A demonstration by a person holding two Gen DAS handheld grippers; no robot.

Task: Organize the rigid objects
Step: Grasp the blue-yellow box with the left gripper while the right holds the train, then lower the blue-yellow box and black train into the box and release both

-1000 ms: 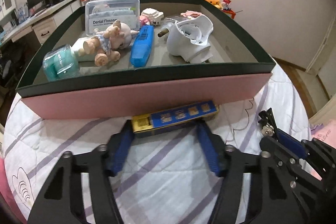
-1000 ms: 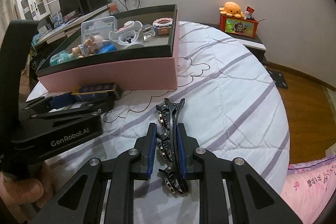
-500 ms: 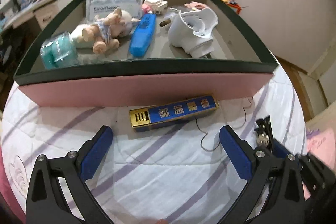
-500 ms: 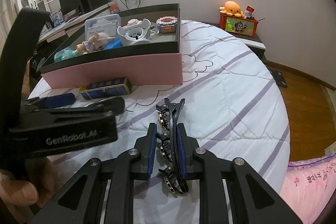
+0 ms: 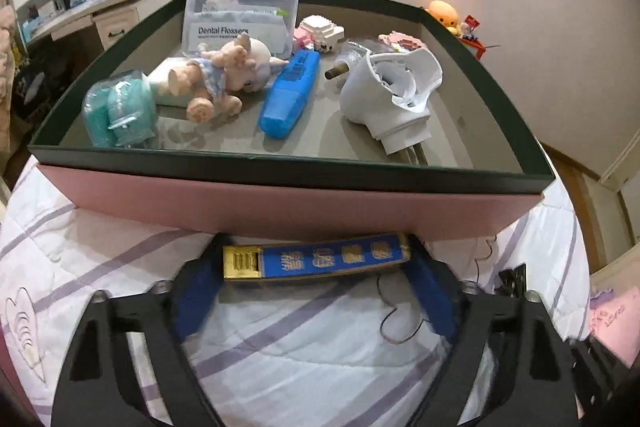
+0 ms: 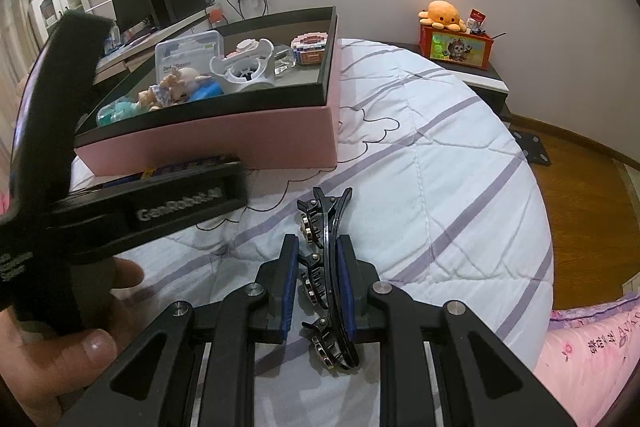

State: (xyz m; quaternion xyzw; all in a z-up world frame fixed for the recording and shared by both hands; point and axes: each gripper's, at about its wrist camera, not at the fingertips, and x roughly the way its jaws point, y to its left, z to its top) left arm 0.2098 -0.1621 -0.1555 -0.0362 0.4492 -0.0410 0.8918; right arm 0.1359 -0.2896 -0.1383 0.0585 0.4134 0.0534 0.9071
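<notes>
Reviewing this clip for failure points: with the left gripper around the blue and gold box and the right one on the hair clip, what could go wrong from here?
The blue and gold box lies close against the pink tray wall, so the left gripper, spanning its ends, may catch the wall in lifting. The black hair clip is thin and sticks out well past the right gripper; it might twist or slip.

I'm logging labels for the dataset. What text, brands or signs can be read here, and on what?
"Dental Flossers": clear plastic case in the pink box.
"GenRobot.AI", blurred: left gripper body, right wrist view.
Gold characters on the blue and gold box: unreadable.
Writing on the pink fabric: unreadable.
</notes>
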